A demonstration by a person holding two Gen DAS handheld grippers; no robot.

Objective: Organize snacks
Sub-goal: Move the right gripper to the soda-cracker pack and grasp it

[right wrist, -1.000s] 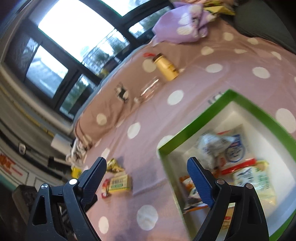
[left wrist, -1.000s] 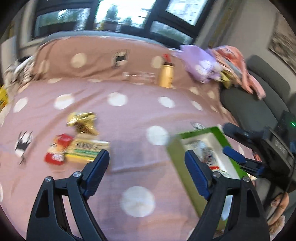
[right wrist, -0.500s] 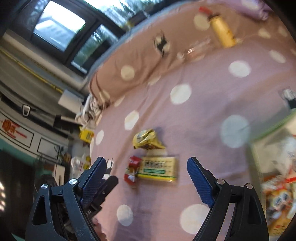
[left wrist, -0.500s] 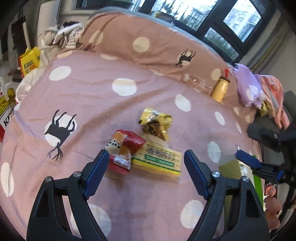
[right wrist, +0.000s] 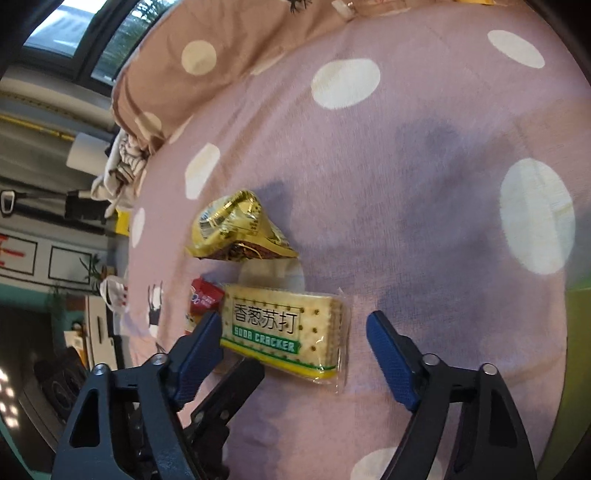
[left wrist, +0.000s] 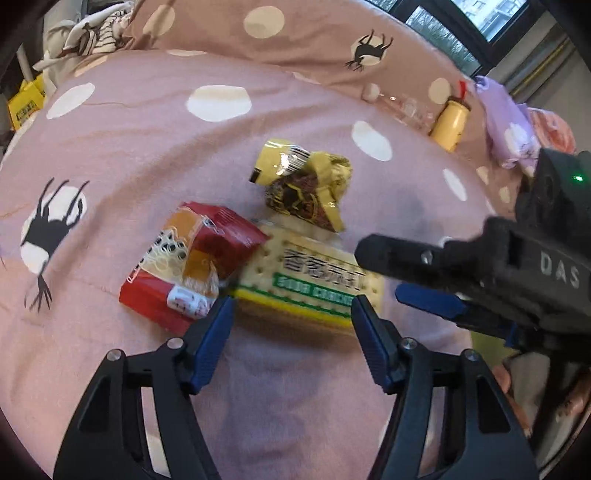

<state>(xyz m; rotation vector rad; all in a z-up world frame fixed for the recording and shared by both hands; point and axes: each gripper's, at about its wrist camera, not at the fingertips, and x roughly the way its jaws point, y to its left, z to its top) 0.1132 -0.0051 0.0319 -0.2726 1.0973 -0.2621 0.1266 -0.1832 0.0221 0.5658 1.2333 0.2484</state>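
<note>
Three snacks lie together on the pink dotted bedspread (left wrist: 122, 122): a yellow soda cracker pack (left wrist: 306, 280), a red noodle packet (left wrist: 192, 262) touching its left end, and a gold crumpled wrapper (left wrist: 306, 184) behind it. My left gripper (left wrist: 291, 332) is open, its fingertips just short of the cracker pack's near edge. My right gripper (right wrist: 295, 347) is open and low over the cracker pack (right wrist: 284, 328), with the gold wrapper (right wrist: 236, 229) beyond and the red packet (right wrist: 203, 299) mostly hidden behind the left finger. The right gripper's body reaches in from the right in the left wrist view (left wrist: 480, 266).
A yellow bottle (left wrist: 450, 122) and a clear bottle (left wrist: 402, 107) lie at the bedspread's far side by a lilac bundle (left wrist: 506, 122). A green box edge (right wrist: 578, 350) shows at the right. Clothes (left wrist: 92, 33) are piled far left.
Both grippers have moved left, away from the green box, and come down close over the three snacks. Both stay open.
</note>
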